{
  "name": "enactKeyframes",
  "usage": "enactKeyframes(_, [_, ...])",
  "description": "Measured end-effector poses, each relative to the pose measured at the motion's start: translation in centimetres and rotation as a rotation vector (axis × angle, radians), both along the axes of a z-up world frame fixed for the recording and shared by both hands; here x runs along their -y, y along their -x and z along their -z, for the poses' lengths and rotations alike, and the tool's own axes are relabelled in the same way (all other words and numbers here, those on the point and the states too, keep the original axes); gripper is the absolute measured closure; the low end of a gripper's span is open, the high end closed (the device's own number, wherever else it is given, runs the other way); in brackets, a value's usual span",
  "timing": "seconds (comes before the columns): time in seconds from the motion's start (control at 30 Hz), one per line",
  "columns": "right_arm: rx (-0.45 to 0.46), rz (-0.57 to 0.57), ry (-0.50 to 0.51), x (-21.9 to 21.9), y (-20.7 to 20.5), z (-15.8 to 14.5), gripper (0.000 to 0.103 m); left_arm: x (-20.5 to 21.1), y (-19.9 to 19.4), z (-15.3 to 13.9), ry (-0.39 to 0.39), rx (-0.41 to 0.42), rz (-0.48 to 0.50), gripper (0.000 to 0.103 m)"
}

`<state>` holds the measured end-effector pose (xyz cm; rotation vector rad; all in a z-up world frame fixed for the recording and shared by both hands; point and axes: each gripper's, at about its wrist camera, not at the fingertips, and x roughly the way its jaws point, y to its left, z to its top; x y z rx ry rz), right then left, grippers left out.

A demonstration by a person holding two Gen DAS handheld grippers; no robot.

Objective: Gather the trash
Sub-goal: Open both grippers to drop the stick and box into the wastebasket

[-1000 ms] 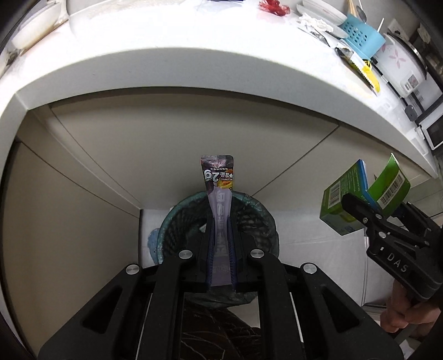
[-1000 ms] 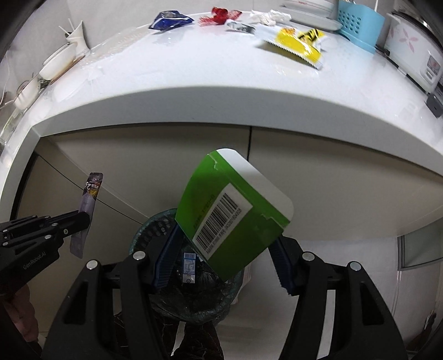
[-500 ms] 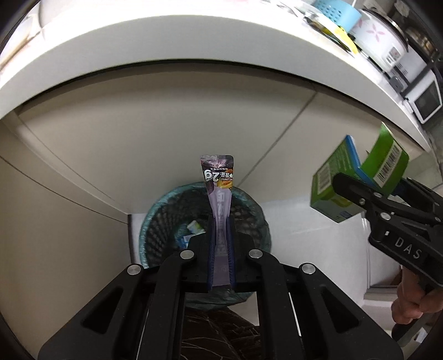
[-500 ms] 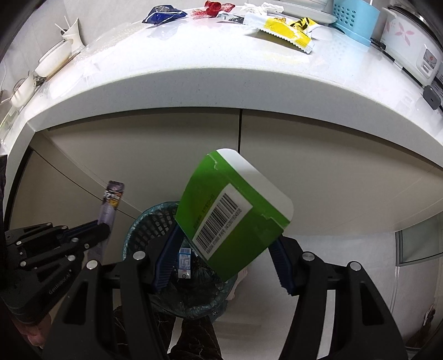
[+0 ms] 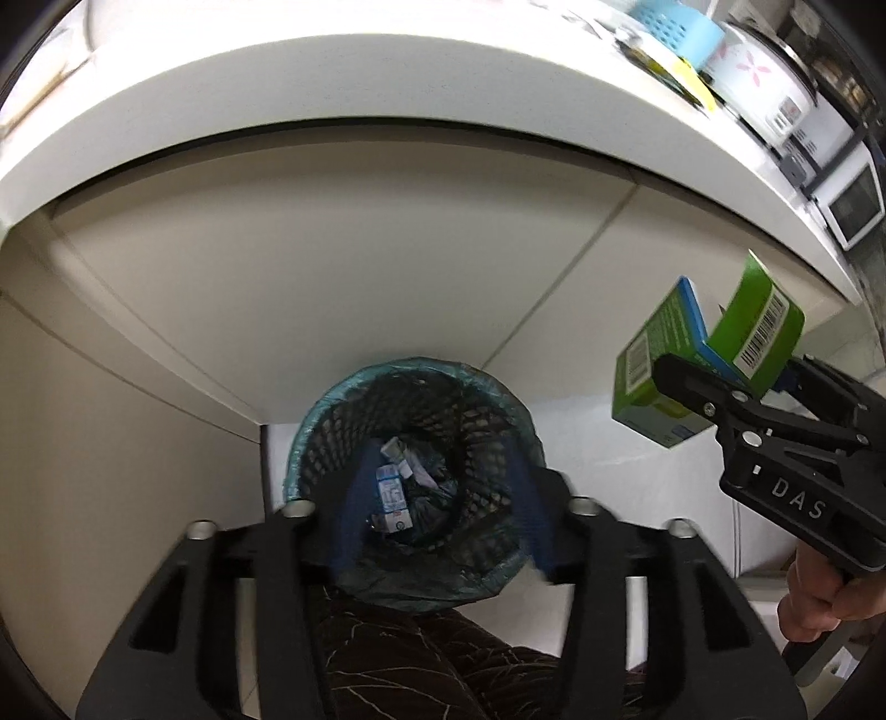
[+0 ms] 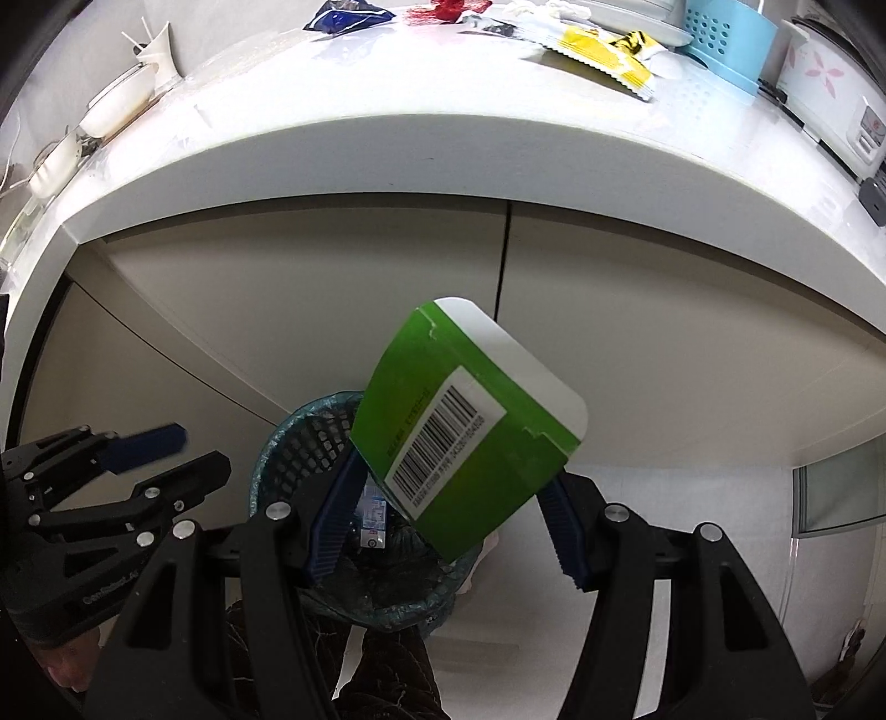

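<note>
Below the white surface (image 5: 332,99), in the left wrist view, my left tongs (image 5: 437,515) hang spread wide with nothing between them, poised directly over the mesh bin (image 5: 415,476) on the floor — a sensible spot, since anything let go here should fall straight in. Small cartons and wrappers lie at the bottom of the bin's dark liner. Off to the right, my right tongs (image 5: 725,382) carry the green box (image 5: 698,365) in the air, beside the bin and not yet above it.

In the right wrist view, the same tongs (image 6: 443,515) are clamped on the green box (image 6: 470,426) by its lower sides, the box tilted with the barcode facing me. The bin (image 6: 310,437) sits low and left behind it, so I judge a short shift left is needed before releasing. My left tongs (image 6: 160,459) show at the left edge, parted and empty. Up on the surface, a yellow wrapper (image 6: 603,50), a blue one (image 6: 343,14) and a red one (image 6: 454,8) remain — more trash to collect.
</note>
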<state>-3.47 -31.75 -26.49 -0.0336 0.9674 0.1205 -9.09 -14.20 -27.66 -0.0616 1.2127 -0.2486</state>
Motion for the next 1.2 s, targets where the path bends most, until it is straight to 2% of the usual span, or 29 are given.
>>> enactKeyframes(0.07, [-0.001,-0.011,-0.005,-0.3,-0.1,0.1,0.045,-0.7,0.0,-0.1,-0.007,0.001,-0.026,0.040])
enactKeyframes(0.1, [-0.005,-0.019,-0.008,-0.6,-0.2,0.1,0.044,-1.0,0.0,-0.3,-0.016,0.007,-0.041,0.030])
enactKeyframes(0.17, [-0.006,-0.034,-0.009,-1.0,-0.2,0.3,0.044,-1.8,0.0,-0.8,-0.014,0.027,-0.069,0.023])
enactKeyframes(0.23, [-0.009,-0.054,-0.007,-1.7,-0.4,0.4,0.044,-2.6,0.1,-1.3,-0.026,0.041,-0.094,0.008])
enactKeyframes(0.27, [-0.011,-0.061,-0.007,-2.0,-0.5,0.5,0.044,-3.0,0.2,-1.5,-0.039,0.052,-0.111,0.006])
enactKeyframes(0.8, [-0.062,-0.167,0.009,-6.6,-1.8,2.5,0.043,-7.5,0.4,-1.3,-0.055,0.003,-0.215,0.006])
enactKeyframes(0.97, [-0.068,-0.172,0.019,-7.0,-2.3,2.5,0.034,-8.0,0.7,-1.5,-0.066,0.007,-0.224,0.006])
enactKeyframes(1.03, [-0.059,-0.167,0.025,-7.1,-2.2,2.5,0.022,-8.2,0.7,-1.5,-0.068,0.003,-0.233,0.006])
enactKeyframes(1.2, [-0.046,-0.130,0.040,-6.0,-2.3,1.8,0.010,-8.4,0.4,-1.5,-0.064,0.002,-0.237,0.006])
